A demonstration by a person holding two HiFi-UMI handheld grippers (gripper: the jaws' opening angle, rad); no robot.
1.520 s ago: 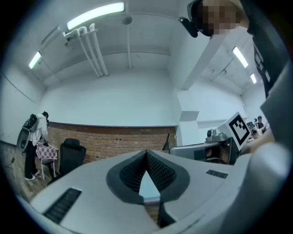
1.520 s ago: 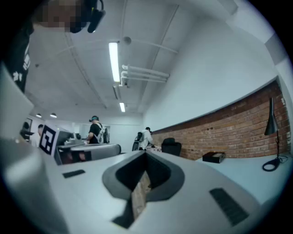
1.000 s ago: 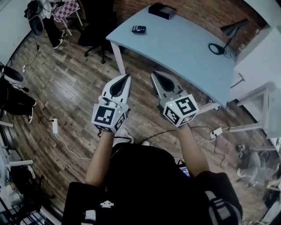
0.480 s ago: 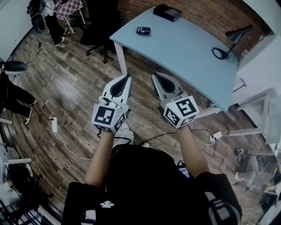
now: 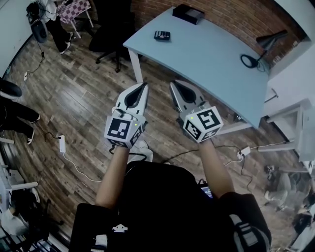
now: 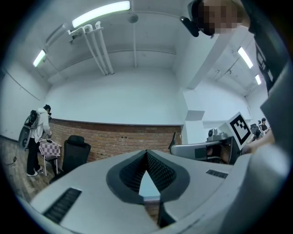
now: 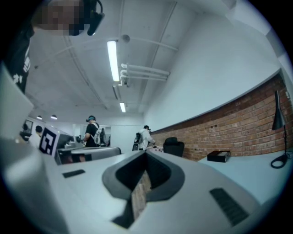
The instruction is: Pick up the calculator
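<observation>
pale-blue table point(image 5: 211, 54) fills the upper part of the head view. the calculator point(image 5: 162, 35) lies flat near its far left edge, small, dark and rectangular. a black box point(image 5: 188, 14) sits beyond it and a black lamp point(image 5: 272, 37) stands well off to the right. the left gripper point(image 5: 143, 85) and right gripper point(image 5: 173, 83) are held side by side over the wooden floor point(image 5: 83, 93). both are short of the table, well apart from the calculator, and point roughly toward that end of the table.

in the left gripper view the jaws meet at their tips, clenched on nothing. only a sliver of the pale table top shows through the gap behind the tips.

in the right gripper view the jaws are likewise pressed together and empty. the black box rests on the table off to the right, in front of the brick wall point(image 7: 238, 123).
</observation>
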